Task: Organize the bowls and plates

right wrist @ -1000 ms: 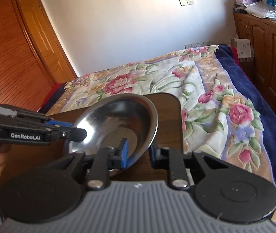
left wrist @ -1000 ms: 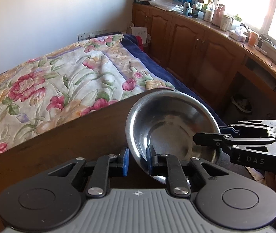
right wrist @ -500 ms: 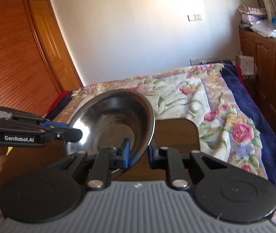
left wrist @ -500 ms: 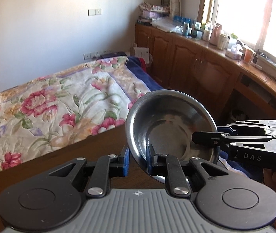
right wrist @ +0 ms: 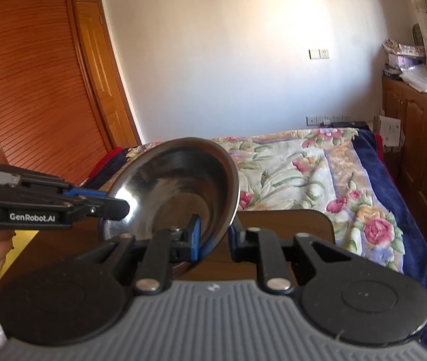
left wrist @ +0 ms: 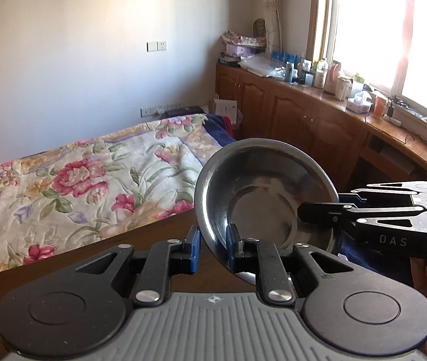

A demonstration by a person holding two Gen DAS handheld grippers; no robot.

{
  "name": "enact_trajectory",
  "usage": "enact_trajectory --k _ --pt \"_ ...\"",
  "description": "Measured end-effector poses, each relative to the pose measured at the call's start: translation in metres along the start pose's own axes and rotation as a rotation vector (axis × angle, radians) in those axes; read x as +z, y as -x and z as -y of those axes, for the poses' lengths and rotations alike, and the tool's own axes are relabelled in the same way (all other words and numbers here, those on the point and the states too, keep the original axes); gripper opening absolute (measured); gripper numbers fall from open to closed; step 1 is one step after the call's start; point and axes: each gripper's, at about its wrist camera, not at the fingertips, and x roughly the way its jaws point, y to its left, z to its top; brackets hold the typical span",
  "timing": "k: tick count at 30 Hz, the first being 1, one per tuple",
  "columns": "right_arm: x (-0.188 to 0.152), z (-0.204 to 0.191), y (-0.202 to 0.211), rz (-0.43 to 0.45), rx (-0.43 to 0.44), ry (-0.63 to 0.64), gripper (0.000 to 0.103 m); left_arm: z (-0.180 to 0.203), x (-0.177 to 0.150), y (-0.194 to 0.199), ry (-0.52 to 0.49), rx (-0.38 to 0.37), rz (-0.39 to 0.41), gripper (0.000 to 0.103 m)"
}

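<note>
A bedroom: a white wall, a bed point(left wrist: 93, 186) under a floral quilt, wooden cabinets point(left wrist: 297, 120) below a bright window, and in front a dark wooden table point(right wrist: 285, 225). Above the table's edge, tilted and clear of the wood, hangs a steel bowl point(left wrist: 261, 198), held from two sides. The left gripper point(left wrist: 211, 248) is clamped on the near rim, one finger inside, one outside. The right gripper point(right wrist: 213, 237) pinches the rim on the opposite side in the same way. The bowl looks thin, stiff and light, unlikely to break but slick, so a rim pinch seems the natural hold. It is polished, shallow, with a flat base mirroring the room.
</note>
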Motion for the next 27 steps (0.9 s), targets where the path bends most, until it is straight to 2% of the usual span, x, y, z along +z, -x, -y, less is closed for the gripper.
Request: enact_trajectory --k 12,27 --pt "-0.006 -0.032 0.032 0.015 0.005 0.038 0.021 0.006 -0.025 0.059 -0.008 -0.007 0.048 0.02" --pt "-0.026 -0.068 0.066 0.026 0.006 0.092 0.021 0.017 -0.064 0.109 -0.012 0.003 0.075 0.02"
